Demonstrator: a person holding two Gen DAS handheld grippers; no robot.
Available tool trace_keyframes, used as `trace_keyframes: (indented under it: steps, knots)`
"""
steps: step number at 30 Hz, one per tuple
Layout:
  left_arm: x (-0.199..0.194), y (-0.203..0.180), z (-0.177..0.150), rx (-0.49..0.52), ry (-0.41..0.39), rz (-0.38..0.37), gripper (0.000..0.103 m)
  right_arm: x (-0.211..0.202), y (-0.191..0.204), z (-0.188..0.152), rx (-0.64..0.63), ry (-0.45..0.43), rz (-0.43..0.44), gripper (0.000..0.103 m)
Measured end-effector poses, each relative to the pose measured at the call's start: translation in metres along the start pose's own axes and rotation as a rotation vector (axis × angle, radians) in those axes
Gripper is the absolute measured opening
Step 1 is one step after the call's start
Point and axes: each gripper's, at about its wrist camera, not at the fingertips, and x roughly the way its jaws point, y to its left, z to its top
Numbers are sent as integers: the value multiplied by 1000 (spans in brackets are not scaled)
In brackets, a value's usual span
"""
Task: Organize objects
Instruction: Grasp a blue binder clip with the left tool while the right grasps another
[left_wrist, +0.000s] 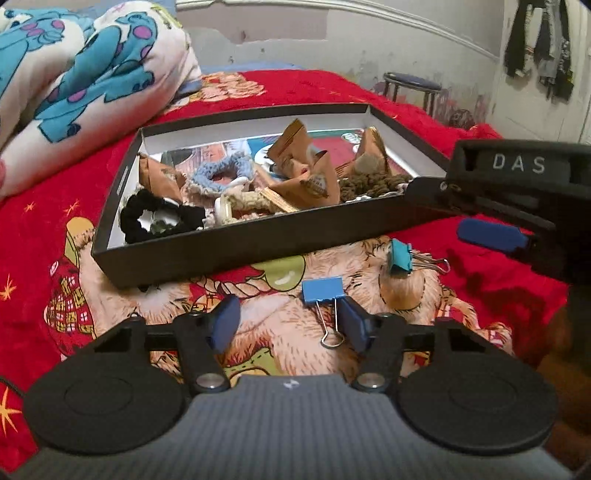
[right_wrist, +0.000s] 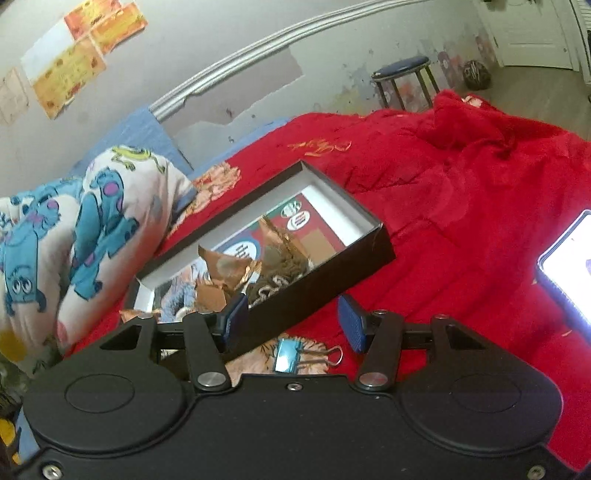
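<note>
While my left tool (left_wrist: 290, 323) hangs low over the bed (left_wrist: 480, 288), its two blue pads stand apart with a blue binder clip (left_wrist: 322, 293) lying between them on the red blanket (nearer the right-hand pad, its wire handles beside that pad; I cannot tell whether they touch). Neither pad presses on the clip body.

A second, teal binder clip (left_wrist: 400, 257) lies further off to the right, near the front wall of the black box (left_wrist: 221, 247). That box sits just beyond both clips and holds scrunchies, brown paper packets and bits of cord.

From my right wrist view, my right tool (right_wrist: 293, 319) is also parted and empty; the teal clip lies on the blanket below the gap, close to the tool body. Its left pad overlaps the box's near wall in this view.
</note>
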Motion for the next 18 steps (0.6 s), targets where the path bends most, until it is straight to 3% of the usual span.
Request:
trace_keyframes:
  steps: [1,4,7,18]
  knots:
    - [0,-1,0,5,-4,14,53,2,-1,-1,12,14,8,53]
    - [1,-6,0,44,-6,48,37,11,-6,-4,78,60,38,53]
    - [0,-7,0,40,0,45,21,16,-2,-6,58,75,11,52]
    - [1,-2,7,3,43,36,21,21,11,-11,-13,107,-31,50]
